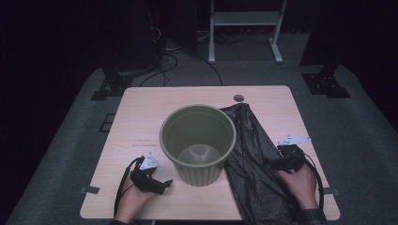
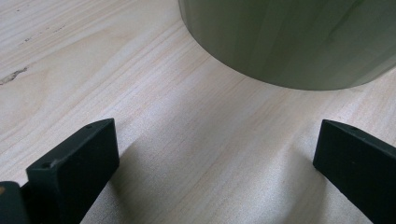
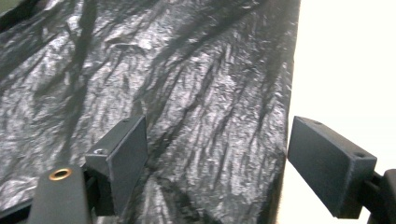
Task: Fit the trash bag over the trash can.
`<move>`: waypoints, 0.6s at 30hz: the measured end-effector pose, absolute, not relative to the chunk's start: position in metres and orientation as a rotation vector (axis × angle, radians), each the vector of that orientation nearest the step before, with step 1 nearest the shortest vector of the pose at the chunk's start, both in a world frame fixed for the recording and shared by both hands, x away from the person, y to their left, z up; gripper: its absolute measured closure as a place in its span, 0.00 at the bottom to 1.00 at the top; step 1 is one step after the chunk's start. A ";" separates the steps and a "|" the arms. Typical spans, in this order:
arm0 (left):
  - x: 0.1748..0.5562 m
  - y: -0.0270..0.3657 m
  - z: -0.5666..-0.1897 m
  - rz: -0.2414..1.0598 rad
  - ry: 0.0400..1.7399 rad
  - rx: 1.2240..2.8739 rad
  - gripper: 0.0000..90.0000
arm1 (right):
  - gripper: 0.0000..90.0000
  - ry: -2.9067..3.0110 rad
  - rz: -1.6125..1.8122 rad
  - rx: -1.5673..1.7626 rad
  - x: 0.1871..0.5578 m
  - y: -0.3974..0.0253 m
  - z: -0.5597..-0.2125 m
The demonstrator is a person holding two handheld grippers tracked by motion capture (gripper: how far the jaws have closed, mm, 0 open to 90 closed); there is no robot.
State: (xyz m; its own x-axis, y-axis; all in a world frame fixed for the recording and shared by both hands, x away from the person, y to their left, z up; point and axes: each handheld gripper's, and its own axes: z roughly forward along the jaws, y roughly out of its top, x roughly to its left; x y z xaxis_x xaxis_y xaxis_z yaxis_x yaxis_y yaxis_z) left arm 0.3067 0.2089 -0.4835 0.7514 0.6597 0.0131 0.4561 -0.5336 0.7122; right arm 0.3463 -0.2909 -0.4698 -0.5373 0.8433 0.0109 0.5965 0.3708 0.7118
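Dark room, grey carpet (image 1: 61, 140), white stand (image 1: 244, 21) behind.

Left tongs (image 1: 158, 183): bare table (image 2: 140, 93) between the jaws, green bin (image 2: 289, 42) wall blocks just ahead. Right tongs (image 1: 278, 161): jaws spread over the black bag (image 3: 177, 93) (lying flat, crinkled), bag edge between them, bare table beyond the outer jaw.

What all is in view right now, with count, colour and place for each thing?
Round ribbed plastic bin: one, olive green, upright at table centre, empty.
Crinkled plastic bag: one, black, flat on the table right of the bin.
Light wooden table: one, pale wood, under everything.
White metal frame: one, on the floor beyond the table.
Left hand-held gripper: one, black, open, near the bin's base.
Right hand-held gripper: one, black, open over the bag's right edge.
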 end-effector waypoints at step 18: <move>0.307 0.209 -0.483 0.365 0.831 2.230 0.00 | 0.21 2.389 1.126 1.248 0.352 -0.274 -0.478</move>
